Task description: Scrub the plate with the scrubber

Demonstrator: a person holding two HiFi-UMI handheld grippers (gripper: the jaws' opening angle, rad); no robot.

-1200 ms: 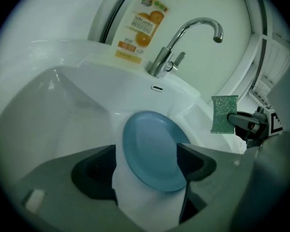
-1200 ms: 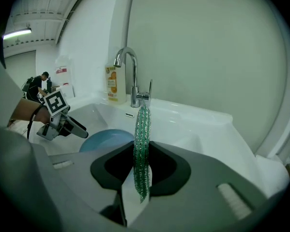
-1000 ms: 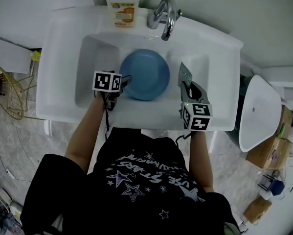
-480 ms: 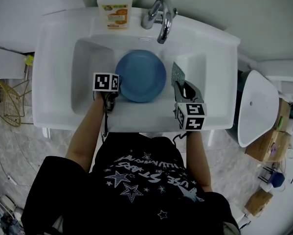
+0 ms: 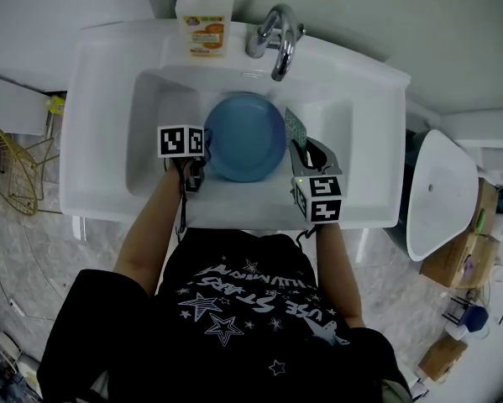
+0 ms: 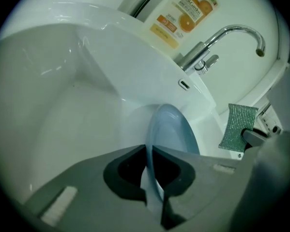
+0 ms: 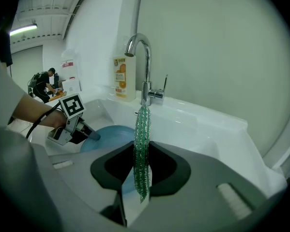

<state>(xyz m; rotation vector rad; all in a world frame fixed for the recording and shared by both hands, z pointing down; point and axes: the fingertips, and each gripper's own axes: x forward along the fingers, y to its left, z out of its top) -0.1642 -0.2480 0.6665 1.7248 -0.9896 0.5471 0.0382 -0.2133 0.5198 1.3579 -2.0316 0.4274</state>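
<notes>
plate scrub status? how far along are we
Done: both pickups. The left gripper is shut on the rim of the blue plate, holding it in the sink. The right gripper is shut on the green scrubber. In hand: the scrubber hangs just right of the plate, with a gap between them in the left gripper view. Left: all the scrubbing; no suds show on the plate.

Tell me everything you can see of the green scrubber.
The scrubber is a thin, flat, roughly rectangular pad of sparkly green woven mesh. The right gripper is shut on its lower end, so it stands upright, edge-on to that gripper's camera. It is held over the white sink, just right of the blue plate. The left gripper view shows a gap between it and the plate. Only the jaws appear to touch it.
</notes>
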